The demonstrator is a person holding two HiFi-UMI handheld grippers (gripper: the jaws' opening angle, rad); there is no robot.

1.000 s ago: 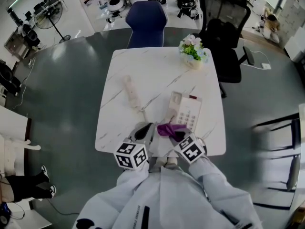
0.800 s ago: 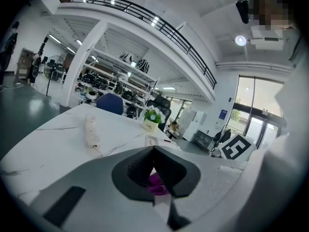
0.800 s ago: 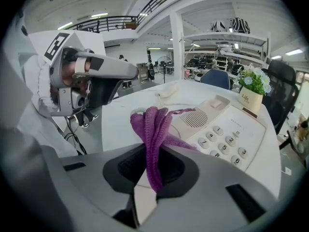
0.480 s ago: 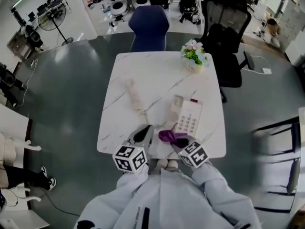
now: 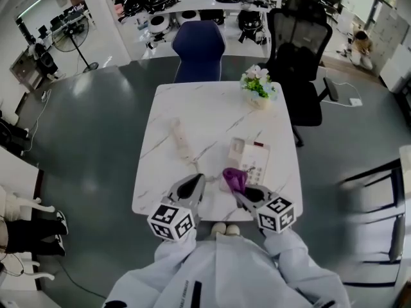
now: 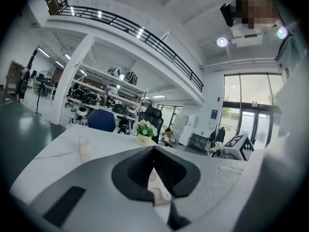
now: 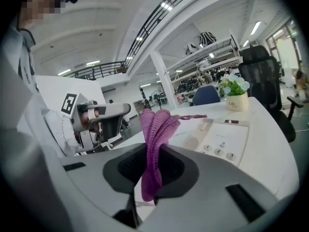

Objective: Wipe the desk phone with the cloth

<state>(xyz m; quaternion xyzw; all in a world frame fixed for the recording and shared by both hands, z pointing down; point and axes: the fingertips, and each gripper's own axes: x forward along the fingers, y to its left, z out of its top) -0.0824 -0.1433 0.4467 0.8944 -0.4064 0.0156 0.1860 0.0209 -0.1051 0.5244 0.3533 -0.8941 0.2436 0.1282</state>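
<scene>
Two main risks: phone sliding, bunched cloth wiping badly

Right gripper (image 7: 153, 164) is clamped on the purple cloth (image 7: 155, 129). The cloth is pinched as a narrow folded bunch that stands up out of the jaws, with a short tail below. Left gripper (image 6: 154, 151) has its jaws closed with nothing between them. It hangs over the near table edge, just left of the phone and not touching it.

Desk phone (image 5: 252, 159) lies flat on the white marble table (image 5: 212, 101), near-right part, just beyond the cloth. It is a white base with a keypad and speaker grille facing the right gripper. Its handset (image 5: 180, 138) is off the cradle, lying apart to the left, with the cord (image 5: 196, 163) running back toward the base.

Likely failures:
- Base looks light and the marble smooth. With nothing bracing it, a wipe stroke could shove it toward the right edge.
- Cloth is bunched, so little fabric would touch. Hard jaw tips could hit the keys or scrape the plastic if brought down too low.
- The grip is near one end of the cloth, so drag on the keys could pull it free.
- A sweep to the left may snag the cord and tug the handset.

Flower pot (image 5: 259, 84) sits well clear at the far side.
</scene>
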